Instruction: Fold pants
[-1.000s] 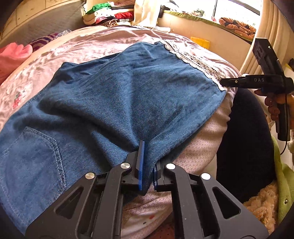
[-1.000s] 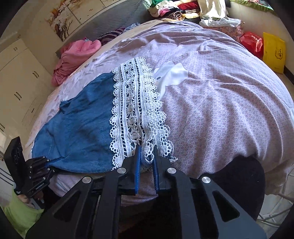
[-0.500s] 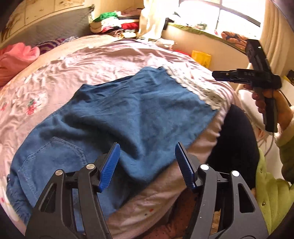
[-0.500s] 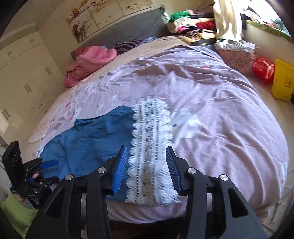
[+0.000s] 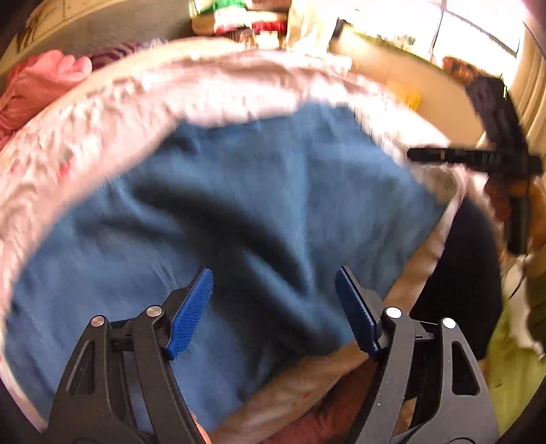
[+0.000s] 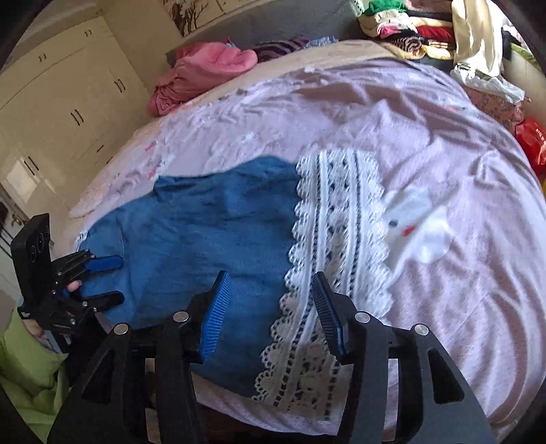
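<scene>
The blue denim pants lie spread flat across the near edge of the bed, their white lace hem toward the right. The left hand-held gripper hovers above the denim near the bed's front edge, its blue pads spread apart and opening, with cloth below them but nothing pinched. The right hand-held gripper hangs over the seam where denim meets lace, its jaws also opening, clear of the fabric. A pink garment lies bunched near the grey headboard, well apart from the pants.
</scene>
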`<control>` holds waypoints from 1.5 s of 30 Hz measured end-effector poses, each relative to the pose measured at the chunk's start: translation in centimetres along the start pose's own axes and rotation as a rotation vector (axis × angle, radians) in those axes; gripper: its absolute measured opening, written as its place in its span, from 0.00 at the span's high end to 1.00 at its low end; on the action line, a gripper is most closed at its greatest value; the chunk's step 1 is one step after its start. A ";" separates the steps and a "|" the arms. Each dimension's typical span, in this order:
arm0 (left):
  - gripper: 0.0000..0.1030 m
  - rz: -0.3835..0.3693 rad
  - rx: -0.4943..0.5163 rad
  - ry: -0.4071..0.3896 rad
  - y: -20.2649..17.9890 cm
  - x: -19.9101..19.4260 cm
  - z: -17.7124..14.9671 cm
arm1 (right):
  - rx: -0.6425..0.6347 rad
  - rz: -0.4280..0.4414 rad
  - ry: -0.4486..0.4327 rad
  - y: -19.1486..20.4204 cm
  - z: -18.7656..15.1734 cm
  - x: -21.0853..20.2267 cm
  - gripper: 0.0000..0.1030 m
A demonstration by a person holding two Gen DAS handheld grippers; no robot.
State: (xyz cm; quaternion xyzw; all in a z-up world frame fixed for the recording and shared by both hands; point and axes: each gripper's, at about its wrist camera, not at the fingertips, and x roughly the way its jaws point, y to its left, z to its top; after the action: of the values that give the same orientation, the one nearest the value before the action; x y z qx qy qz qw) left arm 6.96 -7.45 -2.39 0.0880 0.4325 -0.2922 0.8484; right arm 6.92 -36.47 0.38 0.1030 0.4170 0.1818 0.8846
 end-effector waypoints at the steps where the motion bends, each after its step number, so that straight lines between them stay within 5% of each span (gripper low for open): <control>1: 0.35 0.009 0.006 -0.023 0.4 -0.6 1.0 | 0.010 -0.005 -0.025 -0.7 0.8 -0.4 0.48; 5: 0.35 0.075 0.001 -0.065 3.3 -0.5 5.6 | 0.059 -0.011 -0.051 -3.5 3.7 0.0 0.47; 9: 0.35 0.082 -0.036 -0.004 6.3 2.5 8.4 | 0.095 0.010 -0.014 -5.7 5.4 2.1 0.47; 14: 0.35 0.074 -0.103 0.105 9.1 6.5 8.8 | 0.074 0.012 0.038 -6.5 6.4 4.6 0.47; 20: 0.36 0.001 -0.144 0.109 9.9 8.3 9.1 | 0.085 0.038 0.095 -7.1 6.9 8.1 0.49; 27: 0.65 -0.076 -0.105 0.104 8.7 9.1 9.8 | 0.050 0.039 0.090 -6.0 6.2 8.5 0.66; 29: 0.81 -0.094 -0.097 0.099 8.4 9.3 9.9 | 0.022 0.046 0.072 -5.3 6.1 8.0 0.73; 32: 0.93 -0.075 -0.063 0.091 7.7 9.0 10.0 | -0.012 0.052 0.022 -4.5 5.8 6.6 0.76; 40: 0.96 -0.021 -0.123 -0.028 8.9 6.5 12.2 | -0.069 0.005 -0.119 -3.8 8.9 3.6 0.80; 45: 0.96 0.012 -0.152 0.008 9.5 9.3 12.0 | -0.117 -0.118 -0.003 -4.8 10.3 8.2 0.82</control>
State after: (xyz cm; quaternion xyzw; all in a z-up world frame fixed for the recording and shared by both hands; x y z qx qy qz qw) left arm 24.80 -8.38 -3.36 0.0270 0.4564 -0.2529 0.8527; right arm 20.82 -37.83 -0.43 0.0268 0.4098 0.1532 0.8988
